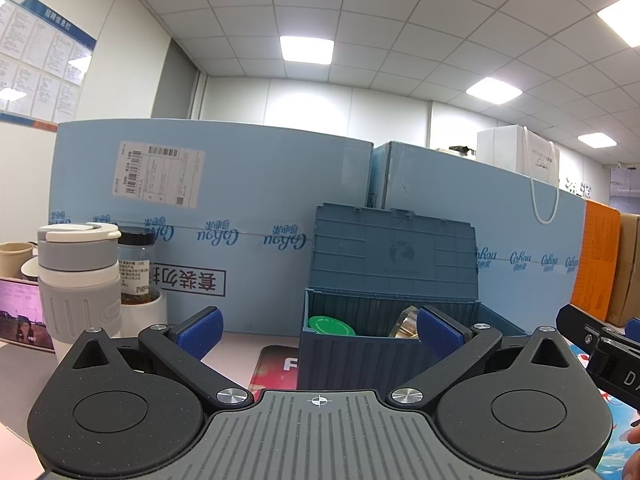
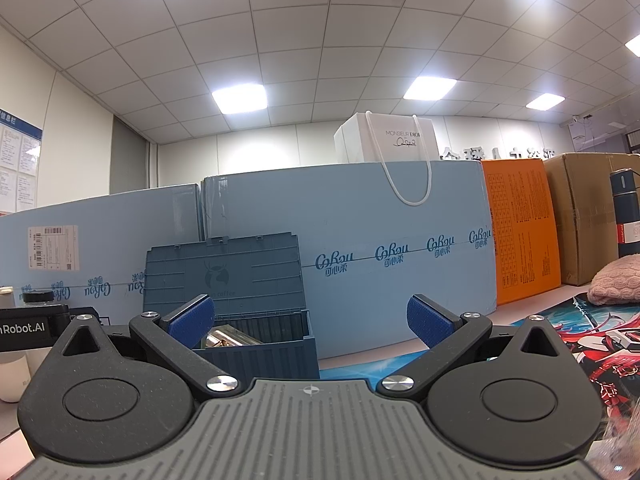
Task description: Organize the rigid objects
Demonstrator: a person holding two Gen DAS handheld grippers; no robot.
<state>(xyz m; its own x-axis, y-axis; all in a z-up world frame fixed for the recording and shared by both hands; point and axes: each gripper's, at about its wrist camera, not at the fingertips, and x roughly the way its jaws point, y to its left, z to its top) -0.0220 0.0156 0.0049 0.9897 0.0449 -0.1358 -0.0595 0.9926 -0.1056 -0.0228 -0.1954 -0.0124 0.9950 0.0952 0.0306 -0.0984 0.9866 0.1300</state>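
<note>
Straight ahead of your left gripper (image 1: 318, 330) sits the dark blue storage box (image 1: 360, 356), its ribbed lid (image 1: 394, 256) standing upright against the long pale blue carton (image 1: 256, 200) behind. Inside the box you can see a green round lid (image 1: 331, 326) on the left and a shiny metal piece (image 1: 406, 326) on the right. Your left gripper is spread wide and holds nothing; its blue pads (image 1: 200, 330) frame the box from in front. Your right gripper (image 2: 312, 322) is likewise spread and bare, with the box (image 2: 260, 354) left of its centre. Left of the box stand a grey-and-white cup (image 1: 78, 276) and a dark-capped jar (image 1: 136, 264). Off to the right you have an orange box (image 2: 524, 228), a cardboard carton (image 2: 584, 212) and a pink knitted item (image 2: 616, 282).
</note>
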